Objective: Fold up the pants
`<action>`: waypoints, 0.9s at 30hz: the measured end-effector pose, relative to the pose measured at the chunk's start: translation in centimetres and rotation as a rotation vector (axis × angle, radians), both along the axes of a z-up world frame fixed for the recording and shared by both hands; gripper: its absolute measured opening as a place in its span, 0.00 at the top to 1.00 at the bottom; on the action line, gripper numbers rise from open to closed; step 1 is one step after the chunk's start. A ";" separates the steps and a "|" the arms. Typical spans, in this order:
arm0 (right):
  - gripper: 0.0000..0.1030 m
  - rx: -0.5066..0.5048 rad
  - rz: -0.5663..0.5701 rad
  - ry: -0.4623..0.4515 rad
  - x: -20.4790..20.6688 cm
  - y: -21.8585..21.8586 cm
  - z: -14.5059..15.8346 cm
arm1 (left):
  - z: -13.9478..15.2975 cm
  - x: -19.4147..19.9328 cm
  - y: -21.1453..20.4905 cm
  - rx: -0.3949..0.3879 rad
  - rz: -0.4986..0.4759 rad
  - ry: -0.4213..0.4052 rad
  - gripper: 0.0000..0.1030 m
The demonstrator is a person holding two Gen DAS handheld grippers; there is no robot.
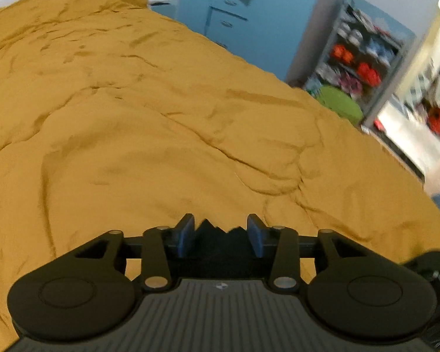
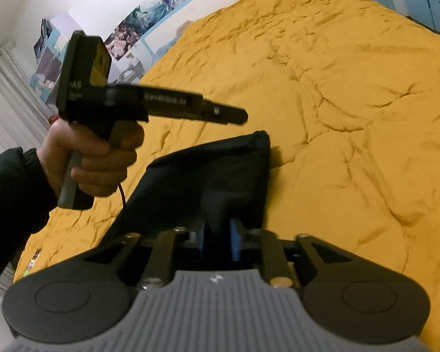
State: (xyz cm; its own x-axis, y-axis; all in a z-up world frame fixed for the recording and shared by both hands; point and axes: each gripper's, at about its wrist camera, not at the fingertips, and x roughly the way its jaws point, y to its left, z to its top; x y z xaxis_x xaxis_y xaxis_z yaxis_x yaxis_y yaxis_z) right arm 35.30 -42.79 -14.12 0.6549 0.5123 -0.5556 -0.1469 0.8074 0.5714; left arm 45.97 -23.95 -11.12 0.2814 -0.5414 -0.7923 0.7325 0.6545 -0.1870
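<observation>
We see a bed covered by a rumpled mustard-yellow duvet (image 1: 149,111) that fills most of both views. In the left wrist view, the left gripper (image 1: 221,234) sits at the bottom centre of the frame, its two blue pads (image 1: 186,234) standing apart with a jagged edge of the black pants (image 1: 217,242) lying in the gap between them; the pads do not press on the cloth, so we read this tool as open around the fabric. In the right wrist view, the right gripper (image 2: 218,239) is at the lower middle of the frame, and its blue fingers (image 2: 234,242) stand close together with a fold of the pants running down between them; whether they actually pinch the cloth we cannot tell, since the dark fabric hides the contact. From there the pants spread upward through the centre of the frame as a dark, tented sheet, raised above the duvet, its upper corner just under the tip of the other tool. That left tool crosses the upper left of the same view, gripped by a person's hand (image 2: 96,158) with a dark sleeve (image 2: 11,205) at the left edge. Blue drawers (image 1: 228,14) and cluttered shelves (image 1: 358,58) lie blurred in the upper right of the left wrist view, and posters (image 2: 149,26) line the wall at the upper left of the right wrist view.
</observation>
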 end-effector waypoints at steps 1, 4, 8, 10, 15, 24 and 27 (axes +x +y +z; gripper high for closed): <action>0.77 0.000 -0.004 0.002 0.0 -0.1 0.0 | -0.1 -0.3 -0.6 0.017 -0.023 -0.004 0.53; 0.77 0.005 -0.005 0.003 -0.1 -0.1 0.0 | -1.1 -0.8 -2.1 0.101 -0.071 -0.030 0.53; 0.79 0.003 -0.007 0.003 -0.2 -0.2 -0.1 | -2.1 -1.4 -3.5 0.178 -0.137 -0.023 0.97; 0.88 0.007 -0.003 0.007 -0.1 -0.2 -0.2 | -1.8 -1.7 -3.5 0.176 -0.138 -0.056 0.98; 0.97 -0.008 0.017 -0.022 -0.4 0.2 0.4 | -0.5 -0.2 -1.5 0.053 -0.012 -0.039 1.00; 0.97 -0.083 0.056 0.028 -0.4 0.5 -0.3 | -1.4 1.2 -1.1 0.048 0.169 -0.057 1.00; 0.96 -0.080 0.064 0.037 -0.4 0.3 -0.4 | -0.2 1.9 1.0 -0.012 0.276 -0.066 1.00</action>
State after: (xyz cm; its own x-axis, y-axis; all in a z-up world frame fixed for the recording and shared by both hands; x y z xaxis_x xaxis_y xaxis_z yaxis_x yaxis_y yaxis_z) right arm 34.90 -42.47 -14.49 0.6009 0.5053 -0.6193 -0.1796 0.8404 0.5114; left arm 47.86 -22.92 -11.33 0.4704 -0.4466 -0.7611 0.5379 0.8288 -0.1539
